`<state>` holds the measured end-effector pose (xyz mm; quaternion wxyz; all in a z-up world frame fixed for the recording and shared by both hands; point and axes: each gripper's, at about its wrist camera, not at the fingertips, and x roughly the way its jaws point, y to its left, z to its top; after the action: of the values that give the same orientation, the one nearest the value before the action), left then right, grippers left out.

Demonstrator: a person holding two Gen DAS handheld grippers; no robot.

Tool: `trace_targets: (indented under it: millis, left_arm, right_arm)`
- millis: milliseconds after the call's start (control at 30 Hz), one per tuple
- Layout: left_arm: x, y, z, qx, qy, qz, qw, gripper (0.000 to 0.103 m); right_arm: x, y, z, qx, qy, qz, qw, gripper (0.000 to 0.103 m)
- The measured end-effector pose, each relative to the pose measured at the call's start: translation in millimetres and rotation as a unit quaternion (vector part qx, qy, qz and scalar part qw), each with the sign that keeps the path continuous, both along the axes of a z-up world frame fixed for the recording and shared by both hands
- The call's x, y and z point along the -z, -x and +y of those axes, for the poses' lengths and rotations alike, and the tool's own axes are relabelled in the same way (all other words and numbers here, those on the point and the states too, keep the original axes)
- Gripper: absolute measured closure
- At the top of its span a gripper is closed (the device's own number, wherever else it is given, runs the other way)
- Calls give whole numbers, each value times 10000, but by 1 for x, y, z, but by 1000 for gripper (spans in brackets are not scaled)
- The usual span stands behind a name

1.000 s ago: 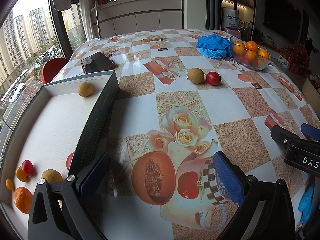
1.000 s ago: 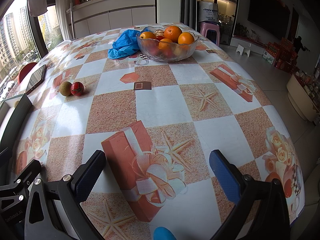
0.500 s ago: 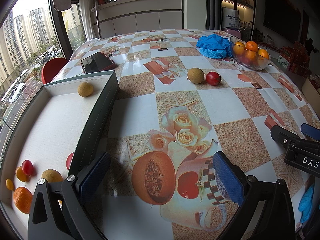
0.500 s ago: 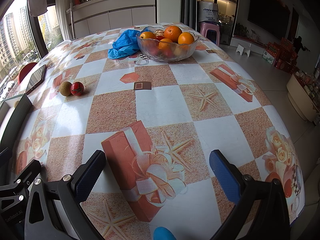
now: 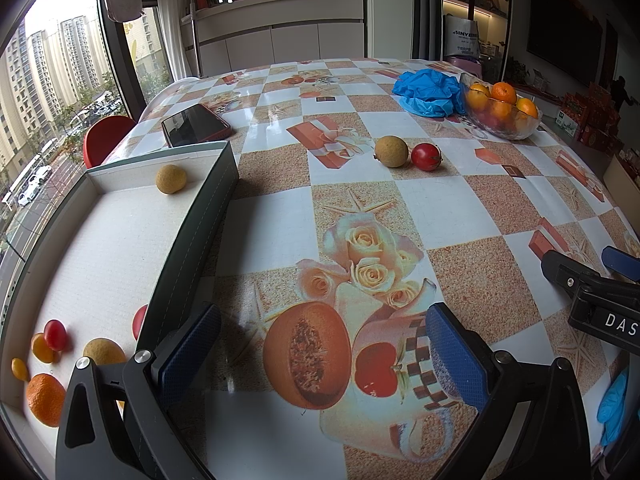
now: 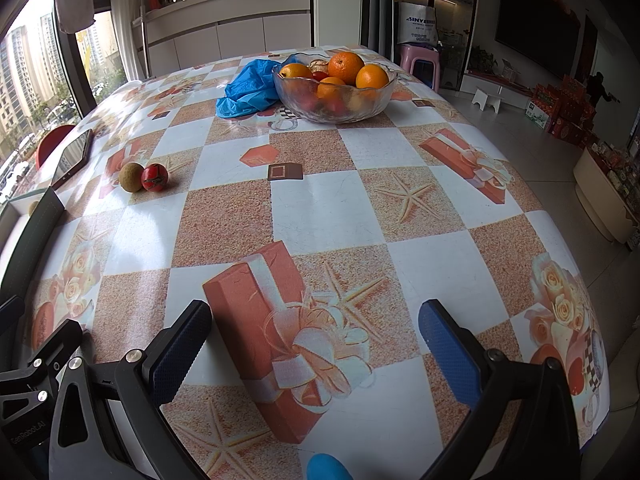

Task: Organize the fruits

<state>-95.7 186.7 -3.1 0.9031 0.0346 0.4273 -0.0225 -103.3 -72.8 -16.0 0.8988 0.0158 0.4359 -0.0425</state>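
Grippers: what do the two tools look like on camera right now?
Both the left gripper and right gripper have black angular plastic frames with silver screws and textured blue pads on the jaws. The right gripper's body carries white lettering; blue gloves show behind both.

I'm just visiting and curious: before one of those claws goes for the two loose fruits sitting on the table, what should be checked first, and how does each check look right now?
1. Left claw empty and open: ok.
2. Right claw empty and open: ok.
3. Brown fruit and red fruit both on the table, in plain view: ok.
4. Fruits apart enough to grip one alone: not ok, they touch.
5. Free space in the box: ok, the middle of its floor is bare.
6. Path from either claw to the fruits unobstructed: ok, only tablecloth between.
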Motion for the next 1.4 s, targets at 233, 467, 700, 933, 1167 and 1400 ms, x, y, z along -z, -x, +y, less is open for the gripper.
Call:
trace_targets:
  millis: [233, 467, 700, 933, 1167, 1400]
  left_arm:
    - [0, 1, 0, 0, 0, 1, 10000, 0]
    - [0, 1, 0, 34, 10, 46, 10000, 0]
    - [-8, -19, -1, 73, 53, 605, 9981, 0]
    - [-31, -56, -25, 330, -414, 289, 9982, 0]
    - [-24, -96, -42, 390, -486, 445, 9971, 0]
    - [-15, -113, -53, 439, -560, 460, 9964, 0]
  right_arm:
    - [0, 0, 0, -2, -3, -2, 10000, 0]
    - [0, 0, 0, -2, -2, -1, 10000, 0]
    - [-1, 1, -1, -91, -19, 31, 10000, 0]
    - [-1, 5, -4, -453, -57, 30, 9990, 0]
    - [-1, 5, -3, -416, -40, 6, 9991, 0]
    - [-1, 5, -4, -415, -45, 3, 9991, 0]
